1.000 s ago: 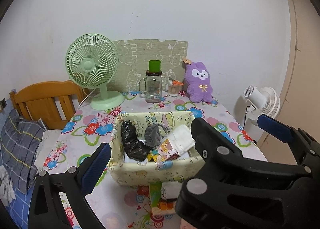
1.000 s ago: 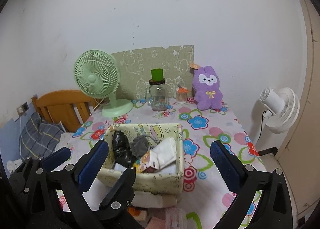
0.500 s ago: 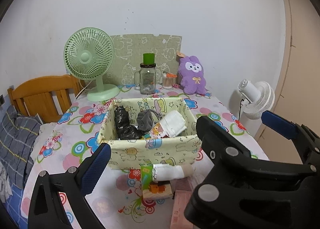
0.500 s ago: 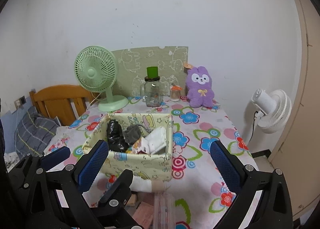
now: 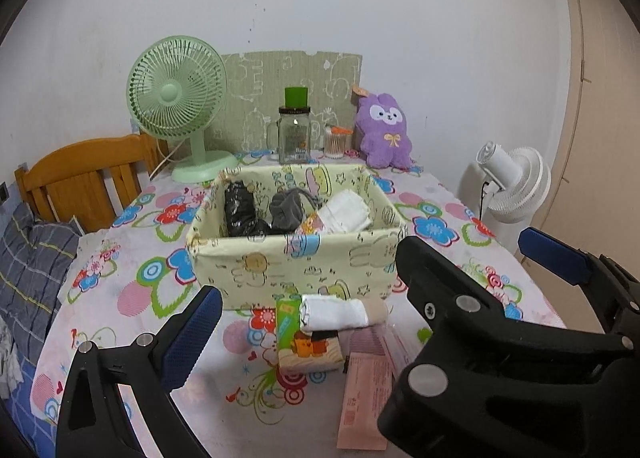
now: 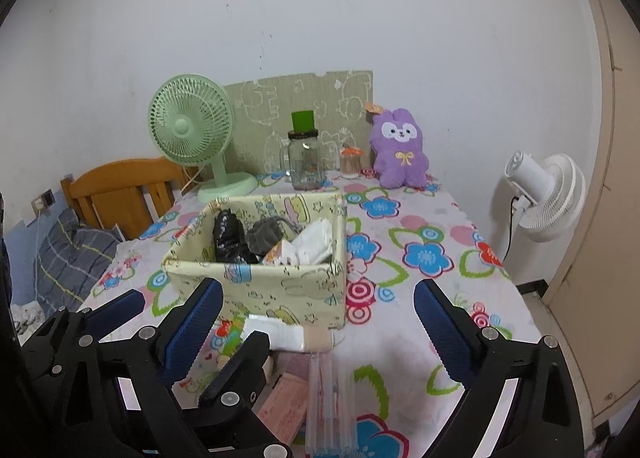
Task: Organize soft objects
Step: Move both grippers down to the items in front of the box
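Wooden bed rails (image 5: 86, 174) sit at the far left beside a grey checked pillow (image 5: 30, 258). Next along, on the flowered bench (image 5: 132, 290), a pale green fan (image 5: 176, 98) stands at the back, with a glass jar (image 5: 295, 136) topped by a green cap to its right, then a small tub with an orange lid (image 5: 335, 142), then a purple plush rabbit (image 5: 386, 130) sitting upright by the wall. In the middle of the bench is a yellow fabric basket (image 5: 296, 266); inside it, left to right, lie a black bundle (image 5: 240, 210), a grey sock (image 5: 286, 210) and a folded white cloth (image 5: 348, 212). Just in front of the basket a rolled white sock (image 5: 340, 312) rests on a small printed box (image 5: 310, 350), with a pink packet (image 5: 366, 390) lying flat to its right. The left gripper (image 6: 178, 332) hangs over the near edge of the bench with its blue pads spread apart and nothing between them. The right gripper (image 6: 316, 332) is beside it, also spread wide and holding nothing, though its jaws have just been closing a little; the rolled sock lies on the bench beyond the gap. A white fan (image 5: 512, 186) stands off the bench at the far right.
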